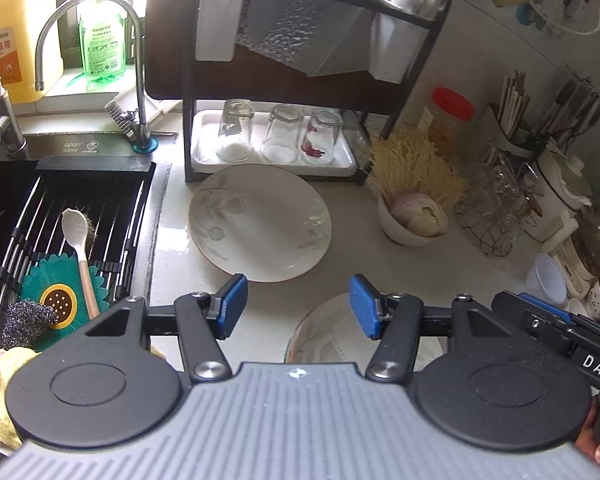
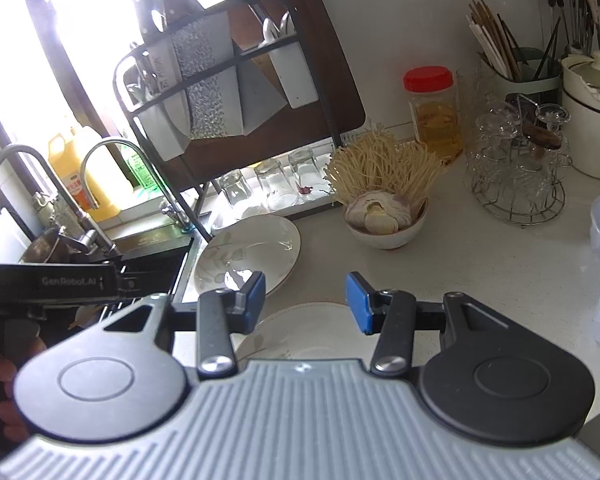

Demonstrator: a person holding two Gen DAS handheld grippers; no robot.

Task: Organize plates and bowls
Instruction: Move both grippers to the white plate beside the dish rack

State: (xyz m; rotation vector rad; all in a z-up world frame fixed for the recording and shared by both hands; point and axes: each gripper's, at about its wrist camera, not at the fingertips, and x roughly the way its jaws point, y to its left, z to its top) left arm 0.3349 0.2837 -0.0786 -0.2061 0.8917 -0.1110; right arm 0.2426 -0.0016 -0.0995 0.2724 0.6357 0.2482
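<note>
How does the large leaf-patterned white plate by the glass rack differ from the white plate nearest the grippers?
The large leaf-patterned white plate lies fully in view, clear of both grippers; the white plate nearest the grippers is mostly hidden behind them. The far plate sits against the black rack's foot; the near plate lies apart from it. Both rest flat on the pale counter, empty.

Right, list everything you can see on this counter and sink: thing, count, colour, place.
plate: one, white with leaf print, counter before the rack
second plate: one, white, counter under the grippers
rack: one, black, behind the plates
glasses: three, clear, upside down on the rack's white tray
bowl: one, white, holding garlic and noodles
jar: one, red lid, by the wall
spoon: one, pale, on the sink's black drainer
taps: two, steel, at the sink
left gripper: open, empty
right gripper: open, empty
</note>
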